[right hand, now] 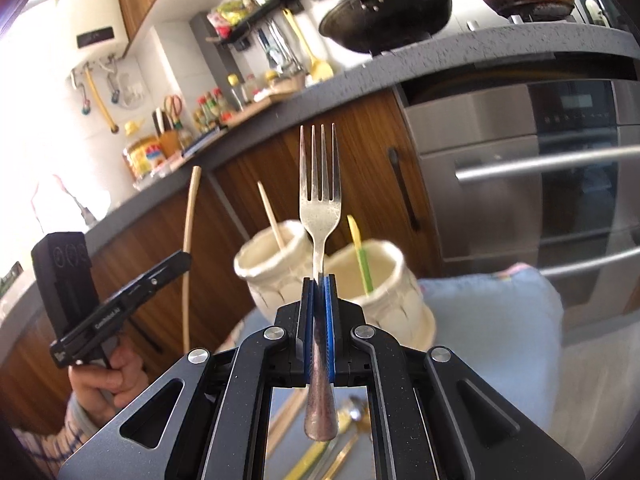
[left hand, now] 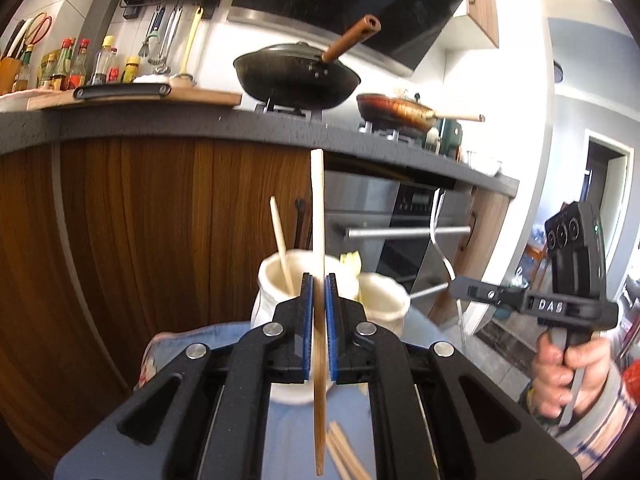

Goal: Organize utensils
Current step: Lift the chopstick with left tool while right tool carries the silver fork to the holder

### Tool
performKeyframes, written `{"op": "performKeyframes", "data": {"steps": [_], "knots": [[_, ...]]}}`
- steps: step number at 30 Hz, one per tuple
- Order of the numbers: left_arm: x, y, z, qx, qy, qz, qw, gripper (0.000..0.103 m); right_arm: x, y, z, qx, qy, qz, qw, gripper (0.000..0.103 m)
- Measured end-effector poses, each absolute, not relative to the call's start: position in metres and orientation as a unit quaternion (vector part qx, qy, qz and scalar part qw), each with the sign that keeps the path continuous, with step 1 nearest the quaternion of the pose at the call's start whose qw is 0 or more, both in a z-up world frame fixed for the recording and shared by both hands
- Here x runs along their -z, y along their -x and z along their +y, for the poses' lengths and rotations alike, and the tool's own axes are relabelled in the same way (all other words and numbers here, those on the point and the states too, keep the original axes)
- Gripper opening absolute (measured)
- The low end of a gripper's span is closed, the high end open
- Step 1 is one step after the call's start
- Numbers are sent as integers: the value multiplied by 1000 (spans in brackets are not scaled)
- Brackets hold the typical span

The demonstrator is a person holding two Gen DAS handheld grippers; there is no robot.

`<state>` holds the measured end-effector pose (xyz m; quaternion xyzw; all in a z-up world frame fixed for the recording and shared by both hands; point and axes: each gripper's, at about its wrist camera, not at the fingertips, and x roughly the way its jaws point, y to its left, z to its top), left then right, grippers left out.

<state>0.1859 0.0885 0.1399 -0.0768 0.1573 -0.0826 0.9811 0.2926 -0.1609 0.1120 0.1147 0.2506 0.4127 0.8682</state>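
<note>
My left gripper (left hand: 319,280) is shut on a long wooden chopstick (left hand: 317,220) that stands upright between the blue pads. Behind it stand two cream ceramic holders: the left holder (left hand: 272,280) has one chopstick (left hand: 282,248) in it, and the right holder (left hand: 386,300) stands beside it. My right gripper (right hand: 319,280) is shut on a metal fork (right hand: 320,200), tines up. In the right wrist view the right holder (right hand: 392,292) has a yellow-green utensil (right hand: 362,256) in it. Loose chopsticks (left hand: 344,456) and a gold spoon (right hand: 352,412) lie on the blue cloth (right hand: 500,320) below.
A wood-fronted kitchen counter (left hand: 160,128) runs behind the holders, with a black wok (left hand: 296,76) and a frying pan (left hand: 394,112) on the stove. A steel oven (right hand: 520,160) with bar handles is at the right. A hand (left hand: 560,364) holds the other gripper.
</note>
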Motion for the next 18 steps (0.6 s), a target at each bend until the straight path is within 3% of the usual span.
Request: {"op": "performKeyframes", "data": {"steps": [18], "knots": [[-174, -236, 87, 88, 97, 86, 988, 6, -138, -333, -135, -424, -122, 202, 874, 6]]}}
